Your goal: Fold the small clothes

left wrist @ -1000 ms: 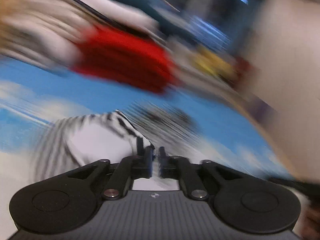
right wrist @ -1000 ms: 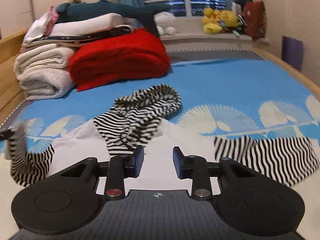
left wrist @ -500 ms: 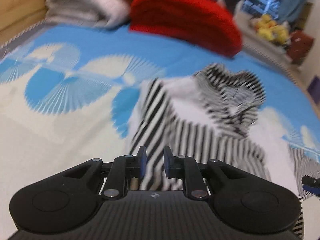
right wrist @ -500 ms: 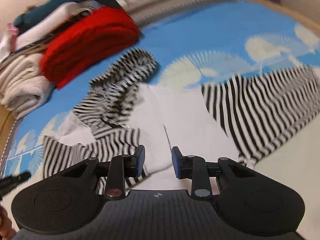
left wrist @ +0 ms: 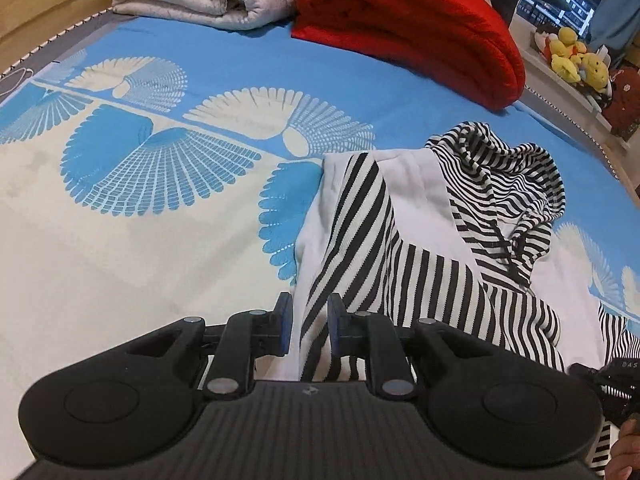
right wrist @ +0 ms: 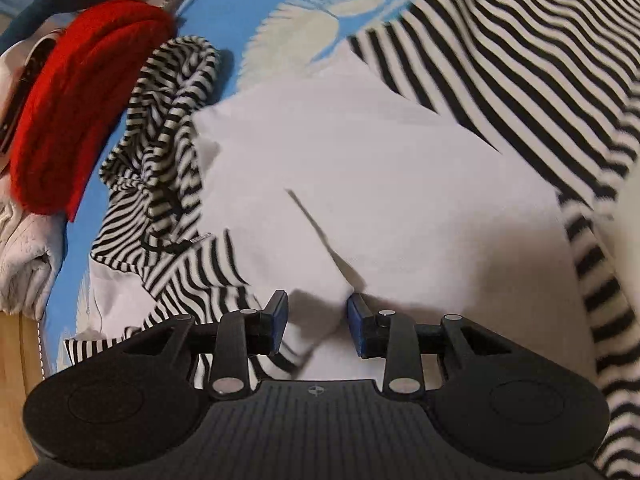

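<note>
Here your left gripper (left wrist: 309, 328) stands slightly parted over the striped sleeve (left wrist: 360, 240), gripping nothing. Your right gripper (right wrist: 316, 330) is closing around a ridge of the hoodie (right wrist: 360, 168), pads not yet pressing. Bare blue bedspread (left wrist: 140, 240) lies open leftward; the red blanket (left wrist: 408, 28) bounds the far edge.

Left matte-black plastic claw (left wrist: 308, 322): ribbed dark-grey deck, round discs on both flanks, silver pivot screws, blue pads on the fingertips (left wrist: 285, 316). Right matte-black plastic claw (right wrist: 317, 326) looks identical, with a small crosshair mark near its deck's far edge.
</note>
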Tool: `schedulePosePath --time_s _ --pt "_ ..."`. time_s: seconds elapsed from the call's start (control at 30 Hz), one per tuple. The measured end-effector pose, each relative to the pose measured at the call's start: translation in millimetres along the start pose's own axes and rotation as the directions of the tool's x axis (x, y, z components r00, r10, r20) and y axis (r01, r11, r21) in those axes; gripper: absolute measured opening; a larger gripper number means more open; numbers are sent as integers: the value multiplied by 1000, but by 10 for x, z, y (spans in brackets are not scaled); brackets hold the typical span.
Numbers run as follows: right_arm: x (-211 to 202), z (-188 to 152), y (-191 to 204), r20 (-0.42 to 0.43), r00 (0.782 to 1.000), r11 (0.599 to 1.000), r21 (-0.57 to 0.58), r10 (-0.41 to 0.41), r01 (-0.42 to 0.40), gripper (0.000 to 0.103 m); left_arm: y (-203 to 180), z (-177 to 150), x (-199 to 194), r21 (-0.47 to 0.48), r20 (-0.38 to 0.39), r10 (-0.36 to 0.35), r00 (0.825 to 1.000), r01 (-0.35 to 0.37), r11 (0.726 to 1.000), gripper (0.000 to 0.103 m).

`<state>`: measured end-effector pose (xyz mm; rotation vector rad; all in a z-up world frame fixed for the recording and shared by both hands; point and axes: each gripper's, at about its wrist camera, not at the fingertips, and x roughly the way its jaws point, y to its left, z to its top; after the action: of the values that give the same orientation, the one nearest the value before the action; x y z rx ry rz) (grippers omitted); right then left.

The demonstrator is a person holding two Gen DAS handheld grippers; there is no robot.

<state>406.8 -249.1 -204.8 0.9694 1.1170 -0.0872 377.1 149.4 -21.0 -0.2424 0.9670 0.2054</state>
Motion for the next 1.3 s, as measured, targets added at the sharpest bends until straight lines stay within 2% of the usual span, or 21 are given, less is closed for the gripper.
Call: schedulePosePath --time_s 0.1,0.13,0.2,0.3,0.33,0.37,0.43,0.47,0.53,0.6,0.67,0.7,0.77,0.8,0.83,0.87,0.9,0.97,1.0,1.17,1.3 --pt "-142 28 86 87 995 998 -50 43 -39 5 -12 2 43 9 -14 -1 1000 1 1000 18" --pt "-247 27 147 129 988 994 -78 82 -72 5 -20 -4 49 14 -15 -5 1000 5 1000 18" --pt "-524 1 278 240 959 981 -160 150 -113 5 -58 -22 43 34 -19 -17 1000 17 999 18" --pt "-912 -83 273 417 890 972 -212 183 -100 5 -139 -80 65 80 -22 -53 998 55 995 18" --pt "-929 -85 221 431 888 977 -198 160 -80 5 -181 -117 103 103 -42 -67 997 71 992 18" --pt "-864 -51 164 407 907 983 -181 109 -37 5 -214 -150 143 118 -65 -72 995 80 990 18" --pt "-580 60 16 248 968 987 -143 -41 78 6 -274 -223 240 142 -118 -72 990 89 986 18" --pt "-476 89 -95 187 975 985 -96 -123 143 7 -302 -260 290 155 -145 -67 987 89 984 18" --pt "-464 93 -283 176 964 979 3 -199 201 9 -330 -325 381 176 -191 -55 980 89 980 18" --pt "-559 108 -237 222 960 983 -28 -169 179 9 -342 -375 457 208 -223 -10 975 58 976 18" --pt "-656 111 -121 269 962 992 -99 -50 79 14 -353 -402 483 241 -227 25 974 31 970 19" --pt "-663 125 -86 263 965 991 -129 11 24 21 -376 -399 471 255 -220 41 975 17 967 19" --pt "-536 182 -69 171 981 989 -131 91 -68 30 -415 -383 416 254 -190 32 981 17 967 19" --pt "-446 195 -113 112 990 991 -111 83 -70 30 -425 -363 366 240 -171 -1 985 42 970 19" --pt "-321 204 -163 50 998 996 -88 31 -26 30 -443 -350 334 231 -159 -40 986 76 970 19" --pt "-215 228 -244 2 999 997 -69 -42 42 24 -454 -353 330 230 -159 -57 986 94 969 19" --pt "-185 257 -345 -8 998 997 -41 -60 60 14 -469 -377 377 241 -182 -46 982 90 966 20" --pt "-243 345 -426 0 999 999 18 -46 46 16 -462 -461 506 262 -238 12 971 53 964 22" --pt "-306 364 -410 15 999 999 8 -52 52 20 -450 -475 528 258 -240 6 971 57 964 23" --pt "-698 550 -455 164 985 995 -72 -53 66 26 -541 -406 290 290 -163 -14 987 61 955 25" --pt "-903 808 -769 247 963 990 -61 -109 128 33 -671 -432 205 303 -143 -40 989 83 949 27"
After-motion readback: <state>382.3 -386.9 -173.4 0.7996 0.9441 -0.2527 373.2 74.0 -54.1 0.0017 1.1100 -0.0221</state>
